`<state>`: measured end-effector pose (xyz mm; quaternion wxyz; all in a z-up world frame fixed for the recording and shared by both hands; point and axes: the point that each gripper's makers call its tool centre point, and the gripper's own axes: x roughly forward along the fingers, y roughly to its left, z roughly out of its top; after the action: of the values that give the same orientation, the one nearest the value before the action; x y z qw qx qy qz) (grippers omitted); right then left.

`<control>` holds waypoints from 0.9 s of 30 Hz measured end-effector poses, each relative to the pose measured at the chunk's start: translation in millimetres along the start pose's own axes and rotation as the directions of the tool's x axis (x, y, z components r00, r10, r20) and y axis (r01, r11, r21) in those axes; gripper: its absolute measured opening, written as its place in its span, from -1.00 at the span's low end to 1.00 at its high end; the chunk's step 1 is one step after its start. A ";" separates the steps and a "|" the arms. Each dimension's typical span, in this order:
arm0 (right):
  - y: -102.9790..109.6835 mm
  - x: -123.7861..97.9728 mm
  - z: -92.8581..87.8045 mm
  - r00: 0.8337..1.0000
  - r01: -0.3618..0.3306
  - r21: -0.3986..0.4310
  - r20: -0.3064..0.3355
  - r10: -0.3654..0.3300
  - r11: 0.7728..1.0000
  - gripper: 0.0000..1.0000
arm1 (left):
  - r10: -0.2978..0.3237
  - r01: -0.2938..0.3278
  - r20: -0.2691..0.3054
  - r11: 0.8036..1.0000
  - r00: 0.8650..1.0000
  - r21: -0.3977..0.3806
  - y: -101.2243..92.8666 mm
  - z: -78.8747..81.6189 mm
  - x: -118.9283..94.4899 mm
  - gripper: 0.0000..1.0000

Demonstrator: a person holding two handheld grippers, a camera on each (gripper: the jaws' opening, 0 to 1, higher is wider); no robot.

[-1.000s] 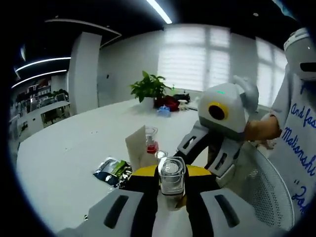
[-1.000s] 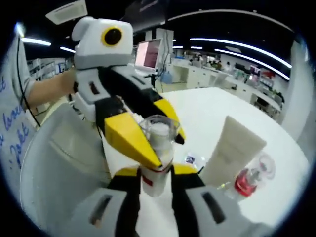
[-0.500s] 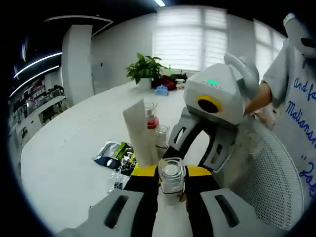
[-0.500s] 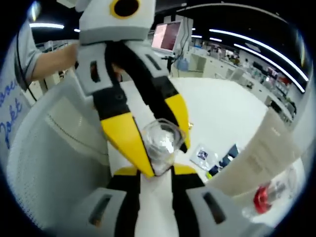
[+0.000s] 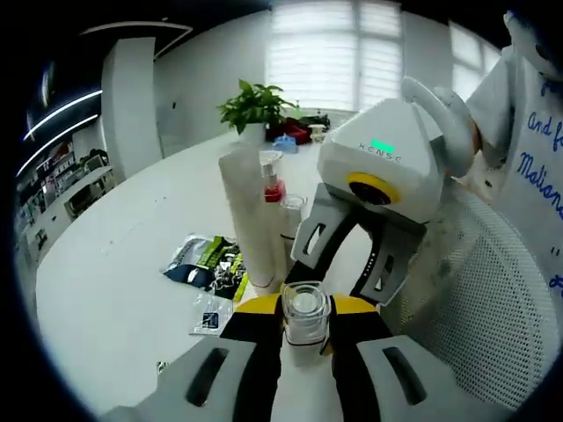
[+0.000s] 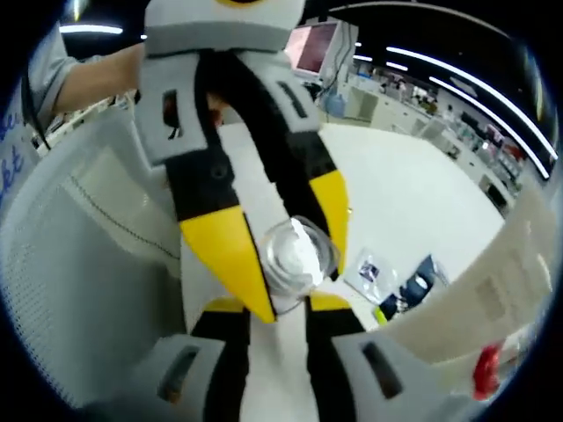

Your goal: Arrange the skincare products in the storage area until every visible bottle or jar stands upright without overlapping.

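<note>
A clear-capped bottle (image 5: 304,315) with a white body is pinched between the yellow-tipped jaws of my left gripper (image 5: 304,327). My right gripper (image 5: 341,264) comes in from above right, its jaws reaching the same bottle. In the right gripper view the bottle (image 6: 295,253) sits between my right gripper (image 6: 277,305) at the bottom and the left gripper (image 6: 288,268) coming down from the top, both shut on it. A tall white tube (image 5: 252,220) stands on the table with a red-pump bottle (image 5: 272,182) and a small clear bottle (image 5: 291,218) behind it.
A white mesh basket (image 5: 479,303) curves along the right, and in the right gripper view the basket (image 6: 84,264) fills the left. Sachet packets (image 5: 208,264) and a small packet (image 5: 209,313) lie flat on the white table (image 5: 114,290). A potted plant (image 5: 255,107) stands far back.
Both views have tipped down toward the table and come closer to the tube and pump bottle. The bottle stays held between both grippers, beside the basket's edge.
</note>
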<state>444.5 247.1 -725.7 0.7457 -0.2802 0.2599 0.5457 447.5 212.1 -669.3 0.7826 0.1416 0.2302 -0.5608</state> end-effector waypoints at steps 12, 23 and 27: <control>-0.6 1.0 0.9 1.000 0.009 -0.039 -0.011 -0.010 0.999 -0.46 | 0.010 -0.010 -0.020 1.000 1.000 0.021 4.6 -5.6 -1.1 -0.63; -4.3 -17.2 -5.4 0.999 0.032 -0.003 -0.004 -0.032 0.999 -0.39 | 0.040 -0.033 -0.101 0.997 0.994 0.071 6.2 -20.0 2.7 -0.48; -1.4 -25.8 -5.2 0.999 0.039 0.004 0.002 -0.039 0.999 -0.39 | 0.062 -0.049 -0.161 0.996 0.985 0.081 8.8 -31.9 4.6 -0.46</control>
<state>438.5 225.8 -711.3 0.7569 -0.2834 0.2547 0.5309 450.6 226.6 -699.3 0.7704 0.2232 0.2679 -0.5337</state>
